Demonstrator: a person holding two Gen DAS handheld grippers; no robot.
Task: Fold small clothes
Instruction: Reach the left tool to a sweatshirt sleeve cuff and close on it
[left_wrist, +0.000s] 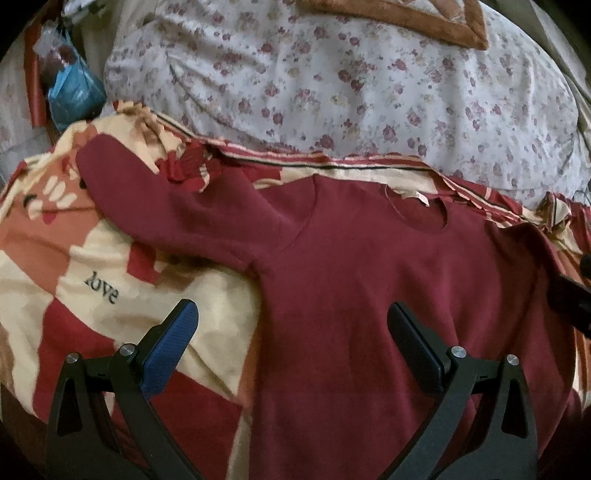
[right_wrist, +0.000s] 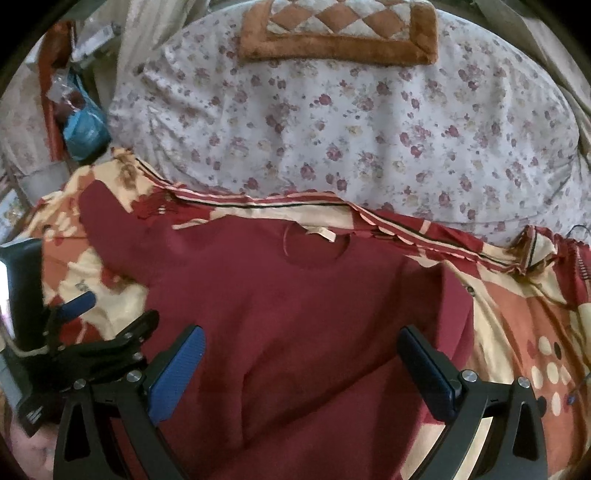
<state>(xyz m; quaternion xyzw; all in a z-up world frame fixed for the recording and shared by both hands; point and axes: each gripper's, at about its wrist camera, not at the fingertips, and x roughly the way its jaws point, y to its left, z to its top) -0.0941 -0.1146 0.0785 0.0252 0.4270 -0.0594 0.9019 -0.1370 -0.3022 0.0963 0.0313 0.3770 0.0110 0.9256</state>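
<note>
Left gripper (left_wrist: 291, 332), right gripper (right_wrist: 301, 365): fingers spread, holding nothing, above the garment. Maroon sweater (left_wrist: 369, 280): flat on patterned quilt (left_wrist: 66, 258), one sleeve (left_wrist: 155, 195) outstretched. Beyond: floral bedding (left_wrist: 332, 85), brown cushion (right_wrist: 340, 33).

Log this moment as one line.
left gripper open | right gripper open | maroon sweater flat, unfolded | sleeve outstretched

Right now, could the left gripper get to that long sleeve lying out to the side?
Probably yes. The left gripper is open and hangs over the shirt's edge, and the sleeve lies flat on the patterned blanket ahead and to its left, with nothing between them.
</note>
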